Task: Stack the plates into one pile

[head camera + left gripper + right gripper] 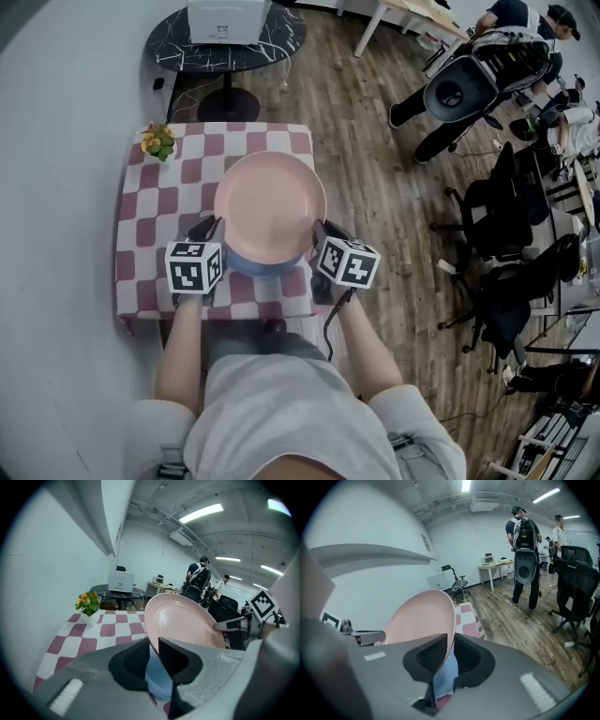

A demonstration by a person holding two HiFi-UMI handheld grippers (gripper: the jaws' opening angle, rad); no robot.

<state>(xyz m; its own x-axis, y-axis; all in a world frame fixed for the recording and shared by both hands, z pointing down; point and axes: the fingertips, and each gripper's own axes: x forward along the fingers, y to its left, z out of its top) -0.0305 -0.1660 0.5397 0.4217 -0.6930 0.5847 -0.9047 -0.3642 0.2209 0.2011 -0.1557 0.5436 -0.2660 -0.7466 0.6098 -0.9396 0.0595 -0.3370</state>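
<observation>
A large pink plate (270, 206) hangs a little above the checkered table (141, 234), held by its rim from both sides. My left gripper (214, 230) is shut on its left edge, and my right gripper (321, 232) is shut on its right edge. In the left gripper view the pink plate (187, 620) runs into the left gripper (154, 653) between the black pads. In the right gripper view the pink rim (422, 620) sits the same way in the right gripper (451, 653). Under it a blue plate (253, 265) lies on the table, mostly hidden; the blue plate (157, 681) (445, 677) shows below the jaws.
A small pot of orange flowers (157, 141) stands at the table's far left corner. Beyond the table is a round black table (225, 37) with a white box on it. Office chairs (506, 216) and people stand on the wooden floor to the right.
</observation>
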